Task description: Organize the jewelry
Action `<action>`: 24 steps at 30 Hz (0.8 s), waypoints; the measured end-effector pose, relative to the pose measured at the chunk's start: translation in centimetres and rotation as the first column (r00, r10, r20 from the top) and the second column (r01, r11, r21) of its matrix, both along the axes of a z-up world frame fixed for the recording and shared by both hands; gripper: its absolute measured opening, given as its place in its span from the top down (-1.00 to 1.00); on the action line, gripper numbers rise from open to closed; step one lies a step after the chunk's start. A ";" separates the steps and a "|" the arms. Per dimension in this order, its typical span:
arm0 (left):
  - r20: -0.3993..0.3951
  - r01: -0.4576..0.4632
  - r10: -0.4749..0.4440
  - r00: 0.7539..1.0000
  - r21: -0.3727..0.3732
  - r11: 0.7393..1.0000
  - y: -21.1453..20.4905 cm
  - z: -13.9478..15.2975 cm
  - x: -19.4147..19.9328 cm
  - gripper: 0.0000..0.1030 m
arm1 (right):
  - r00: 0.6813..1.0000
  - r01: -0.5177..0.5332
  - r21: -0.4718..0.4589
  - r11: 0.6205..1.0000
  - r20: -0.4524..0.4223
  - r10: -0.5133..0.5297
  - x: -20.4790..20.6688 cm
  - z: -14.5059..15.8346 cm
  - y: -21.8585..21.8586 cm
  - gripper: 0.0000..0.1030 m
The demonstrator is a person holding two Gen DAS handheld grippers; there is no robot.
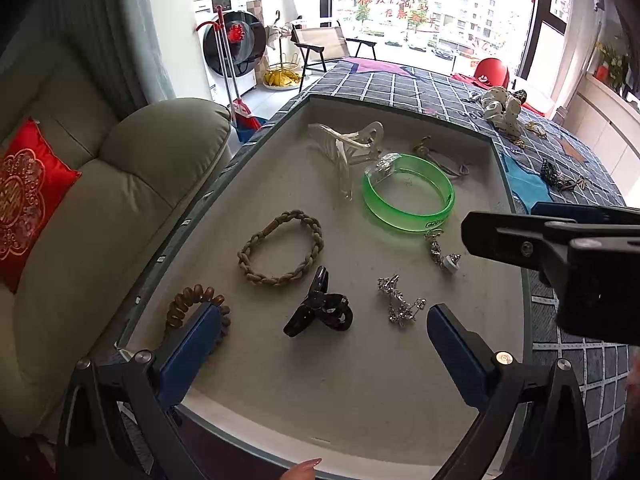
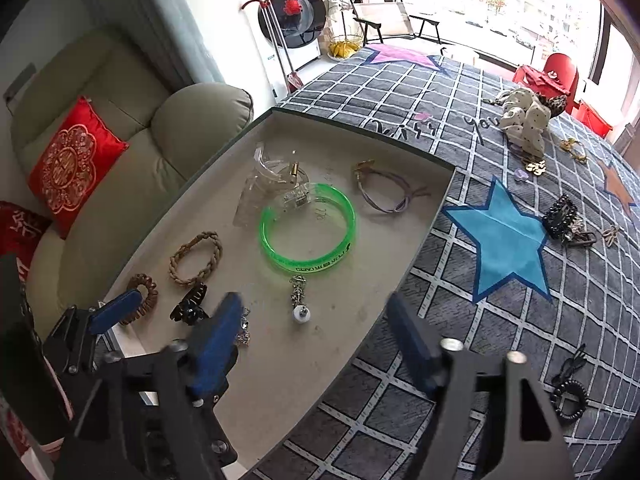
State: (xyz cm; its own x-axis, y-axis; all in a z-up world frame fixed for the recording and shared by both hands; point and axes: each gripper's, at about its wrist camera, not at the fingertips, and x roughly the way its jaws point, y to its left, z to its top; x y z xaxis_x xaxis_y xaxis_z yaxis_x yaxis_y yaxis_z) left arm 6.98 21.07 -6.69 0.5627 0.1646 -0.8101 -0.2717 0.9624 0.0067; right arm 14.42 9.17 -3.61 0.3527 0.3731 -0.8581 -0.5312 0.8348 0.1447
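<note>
My tray (image 2: 400, 148) holds one green bangle (image 2: 307, 227), three claw clips (two clear (image 1: 348, 148), one black (image 1: 318, 312)), three hair ties (image 1: 280, 248), two silver charms (image 1: 400, 300); two grippers (image 1: 320, 344).

Red cushion (image 1: 28, 196) on sofa (image 2: 120, 152) — washing machine (image 2: 292, 20) behind.

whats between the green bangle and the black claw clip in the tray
Only bare tray floor between the translucent green plastic bangle and the glossy black claw clip, seen from the left wrist.
</note>
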 end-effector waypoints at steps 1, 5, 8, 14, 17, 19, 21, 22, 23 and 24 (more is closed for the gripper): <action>0.000 -0.001 0.001 1.000 0.001 1.000 0.0 0.0 -0.1 -1.00 | 1.000 0.000 -0.006 1.000 0.002 0.000 -0.1 0.0 0.0 -0.57; -0.001 -0.009 0.009 1.000 0.005 1.000 0.1 0.2 -0.4 -1.00 | 1.000 0.001 -0.010 1.000 0.000 -0.001 -0.3 0.1 -0.1 -0.59; 0.001 -0.015 0.015 1.000 0.014 1.000 0.1 0.5 -0.7 -1.00 | 1.000 0.002 -0.008 1.000 -0.005 -0.002 -0.4 0.1 -0.3 -0.61; 0.011 -0.022 0.022 1.000 0.027 0.999 -0.1 1.4 -1.6 -1.00 | 1.000 0.007 -0.001 1.000 -0.017 -0.007 -0.8 0.2 -0.8 -0.62; 0.017 -0.029 0.028 0.999 0.035 0.999 -0.1 1.9 -2.3 -1.00 | 1.000 0.015 0.007 1.000 -0.019 -0.015 -1.1 0.4 -1.1 -0.62; 0.023 -0.031 0.030 0.999 0.039 0.999 -0.1 2.3 -2.8 -1.00 | 1.000 0.018 0.011 1.000 -0.018 -0.017 -1.3 0.6 -1.3 -0.62; 0.026 -0.040 0.039 0.999 0.047 0.998 -0.1 2.6 -3.4 -1.00 | 1.000 0.020 0.012 1.000 -0.011 -0.020 -1.7 0.9 -1.5 -0.63; 0.026 -0.042 0.041 0.999 0.048 0.998 -0.2 2.7 -3.6 -1.00 | 1.000 0.020 0.013 1.000 -0.009 -0.020 -1.8 1.0 -1.6 -0.63; 0.025 -0.045 0.044 0.999 0.048 0.998 -0.1 2.9 -3.9 -1.00 | 1.000 0.020 0.016 1.000 -0.006 -0.020 -2.0 1.2 -1.7 -0.64; 0.025 -0.049 0.047 0.999 0.048 0.998 -0.1 3.0 -4.3 -1.00 | 1.000 0.020 0.018 1.000 -0.003 -0.020 -2.2 1.3 -1.8 -0.64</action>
